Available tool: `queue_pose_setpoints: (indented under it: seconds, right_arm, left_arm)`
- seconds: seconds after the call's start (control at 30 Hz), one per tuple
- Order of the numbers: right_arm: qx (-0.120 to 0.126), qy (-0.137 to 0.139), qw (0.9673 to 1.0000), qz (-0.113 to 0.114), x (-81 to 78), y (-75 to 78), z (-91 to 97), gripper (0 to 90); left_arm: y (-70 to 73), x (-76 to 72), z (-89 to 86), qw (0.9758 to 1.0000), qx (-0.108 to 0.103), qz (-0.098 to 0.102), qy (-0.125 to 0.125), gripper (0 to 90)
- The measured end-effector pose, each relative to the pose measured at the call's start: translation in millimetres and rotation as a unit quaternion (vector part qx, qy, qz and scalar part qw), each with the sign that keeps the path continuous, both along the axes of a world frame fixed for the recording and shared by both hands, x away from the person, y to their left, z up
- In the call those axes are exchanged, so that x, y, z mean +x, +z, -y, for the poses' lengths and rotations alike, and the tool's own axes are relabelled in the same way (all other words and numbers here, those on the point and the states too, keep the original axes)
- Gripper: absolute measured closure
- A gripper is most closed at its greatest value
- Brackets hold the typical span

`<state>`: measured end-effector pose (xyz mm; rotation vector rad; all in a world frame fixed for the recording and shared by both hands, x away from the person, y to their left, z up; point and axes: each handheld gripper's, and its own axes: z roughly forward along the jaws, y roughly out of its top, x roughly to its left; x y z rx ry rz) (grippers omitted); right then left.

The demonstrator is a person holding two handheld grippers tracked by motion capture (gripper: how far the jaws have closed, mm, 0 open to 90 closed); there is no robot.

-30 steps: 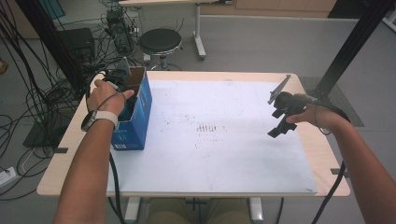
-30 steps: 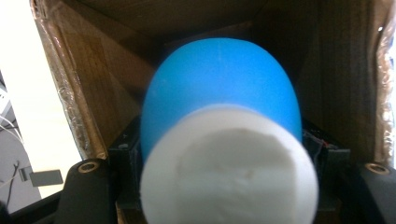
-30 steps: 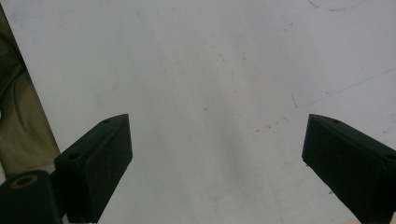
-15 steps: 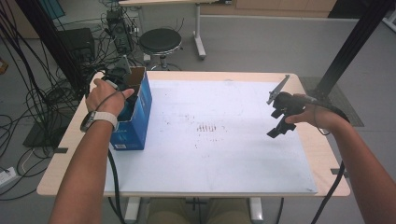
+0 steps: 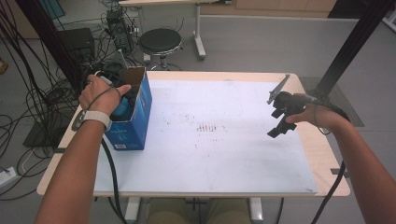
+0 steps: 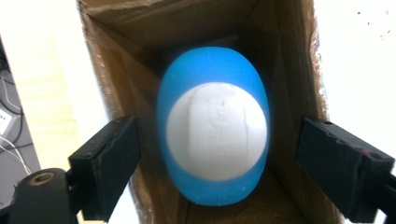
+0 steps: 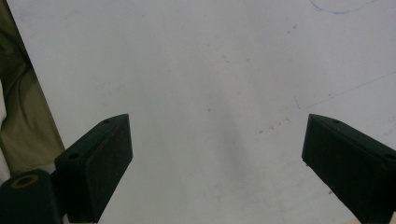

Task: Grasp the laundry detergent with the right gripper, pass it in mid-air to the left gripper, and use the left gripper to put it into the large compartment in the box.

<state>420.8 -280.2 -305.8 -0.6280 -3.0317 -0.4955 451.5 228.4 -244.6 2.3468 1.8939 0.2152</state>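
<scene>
Right tongs [image 7: 217, 172] agape above white sheet [image 7: 205, 70].

This looks like a lab or test room rather than a home. Beyond the left gripper [image 5: 122, 93], bundles of black cables [image 5: 32, 93] sprawl across a grey floor [image 5: 261, 42] beside dark equipment boxes [image 5: 74, 44] — a recording rig, by the look of it. A round black stool [image 5: 160, 41] stands just past the table's far edge, with a second desk's white leg [image 5: 200, 32] behind it. A black frame post [image 5: 350, 51] rises behind the right gripper [image 5: 280, 122]. Under both grippers lies a plain wooden worktable [image 5: 322, 154] covered by a scuffed white sheet [image 5: 210, 154] — bare, functional furnishing.
</scene>
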Motion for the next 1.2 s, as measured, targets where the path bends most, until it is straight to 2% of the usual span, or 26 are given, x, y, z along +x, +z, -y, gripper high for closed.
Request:
queue_pose_setpoints:
  seconds: [0.13,0.27,0.43,0.63,0.7,0.87,1.0,1.1,1.2]
  right_arm:
    - [0.0,0.001,1.0,0.003,-0.1,1.6,-0.7,8.5]
    - [0.0,0.0,1.0,0.003,-0.7,2.8,-1.1,8.5]
    - [-0.001,-0.001,1.0,0.003,-1.7,4.0,-0.3,8.5]
    - [-0.003,-0.003,1.0,0.006,-2.9,7.5,1.0,8.5]
    - [-0.002,-0.004,1.0,0.007,-3.0,8.5,1.9,8.5]
    - [-0.004,-0.008,0.9999,0.009,-3.4,10.9,4.7,8.5]
    - [-0.005,-0.008,0.9999,0.009,-4.0,11.1,5.2,8.5]
    - [-0.004,-0.009,0.9999,0.008,-4.6,10.9,4.9,8.5]
    - [-0.004,-0.009,0.9999,0.008,-4.6,11.6,4.8,8.5]
  left_arm:
    - [8.9,-1.7,0.0,0.9999,-0.006,0.006,-0.007,14.0]
    - [16.2,-3.7,2.0,0.9998,0.001,0.01,-0.015,13.6]
    - [28.2,-6.8,5.7,0.9994,-0.002,0.022,-0.026,13.6]
    - [49.7,-12.0,15.1,0.9975,-0.011,0.039,-0.058,11.5]
    - [58.8,-14.8,20.0,0.9958,-0.012,0.05,-0.075,11.4]
    - [75.2,-19.1,29.8,0.9918,-0.019,0.06,-0.111,11.4]
    - [86.9,-21.3,39.9,0.9871,-0.013,0.07,-0.143,11.4]
    - [93.7,-22.1,48.1,0.984,-0.012,0.068,-0.164,11.4]
    - [99.5,-23.1,56.1,0.9795,-0.021,0.07,-0.188,11.4]
